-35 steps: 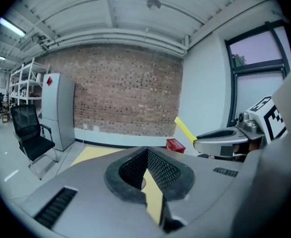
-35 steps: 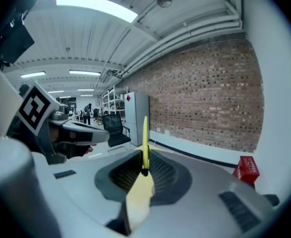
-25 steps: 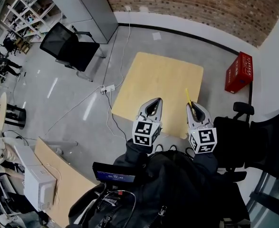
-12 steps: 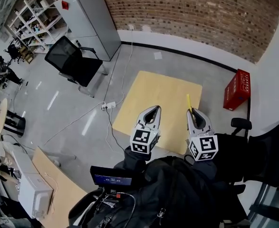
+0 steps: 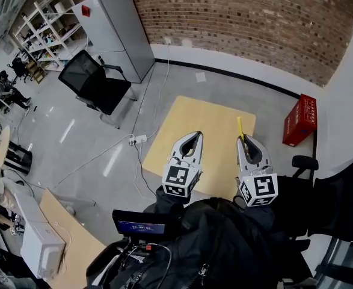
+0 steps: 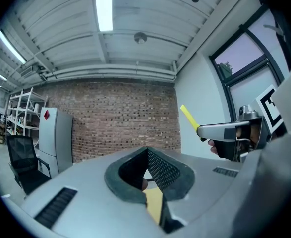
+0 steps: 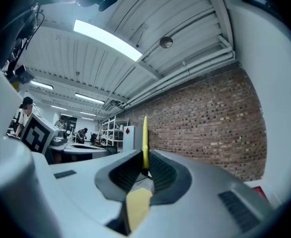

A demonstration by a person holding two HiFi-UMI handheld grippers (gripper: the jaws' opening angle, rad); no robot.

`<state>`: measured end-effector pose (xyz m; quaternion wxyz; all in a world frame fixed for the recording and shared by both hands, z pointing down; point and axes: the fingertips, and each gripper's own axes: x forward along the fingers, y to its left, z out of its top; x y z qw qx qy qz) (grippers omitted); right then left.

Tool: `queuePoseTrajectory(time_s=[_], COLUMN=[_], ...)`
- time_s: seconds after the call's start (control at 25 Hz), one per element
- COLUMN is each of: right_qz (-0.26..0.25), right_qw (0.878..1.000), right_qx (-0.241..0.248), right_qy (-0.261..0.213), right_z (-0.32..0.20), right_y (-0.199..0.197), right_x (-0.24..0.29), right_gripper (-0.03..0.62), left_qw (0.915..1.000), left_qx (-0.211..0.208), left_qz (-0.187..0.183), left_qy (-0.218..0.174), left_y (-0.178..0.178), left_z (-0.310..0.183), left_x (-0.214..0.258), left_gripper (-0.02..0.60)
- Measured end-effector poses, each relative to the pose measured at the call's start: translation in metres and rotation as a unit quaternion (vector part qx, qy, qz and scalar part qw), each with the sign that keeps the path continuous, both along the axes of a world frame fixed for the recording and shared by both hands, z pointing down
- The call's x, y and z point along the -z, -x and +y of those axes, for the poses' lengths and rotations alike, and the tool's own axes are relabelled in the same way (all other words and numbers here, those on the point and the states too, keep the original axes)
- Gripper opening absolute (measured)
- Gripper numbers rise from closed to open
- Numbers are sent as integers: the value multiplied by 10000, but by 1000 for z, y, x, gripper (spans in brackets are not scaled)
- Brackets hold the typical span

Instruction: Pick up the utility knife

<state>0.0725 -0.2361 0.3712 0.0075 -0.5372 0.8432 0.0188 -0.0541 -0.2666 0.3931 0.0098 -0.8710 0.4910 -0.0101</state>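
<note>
In the head view my right gripper (image 5: 243,139) is held above the near right part of the light wooden table (image 5: 203,116), shut on a thin yellow utility knife (image 5: 239,127) that sticks out forward past the tips. The right gripper view shows the yellow knife (image 7: 145,140) upright between the jaws of the right gripper (image 7: 145,168). My left gripper (image 5: 195,136) hovers beside it to the left, shut, with nothing between its pads. From the left gripper view, the left gripper (image 6: 147,151) is closed and the knife (image 6: 189,117) juts from the right gripper (image 6: 219,131).
A red crate (image 5: 300,119) stands on the floor right of the table. A black office chair (image 5: 95,80) and a grey cabinet (image 5: 119,32) are at the far left. A cable with a power strip (image 5: 137,140) lies by the table's left edge. Dark chairs (image 5: 338,191) stand close on the right.
The head view has tilted up, showing more brick wall. Both grippers keep their places side by side over the table, and the right one still holds the knife.
</note>
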Motion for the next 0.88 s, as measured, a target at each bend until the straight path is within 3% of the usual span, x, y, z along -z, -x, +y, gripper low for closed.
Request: queuePoseTrajectory(time_s=[0.88], right_qz=[113], right_qw=[9999], right_qx=[23], right_qy=[-14], right_z=[-1], right_y=[-1], right_x=[-3], right_gripper=[52], left_qw=[9999], left_qx=[75], left_qz=[54], left_qy=[59], left_y=[-2], left_z=[-4], left_x=[-3], left_gripper=[0])
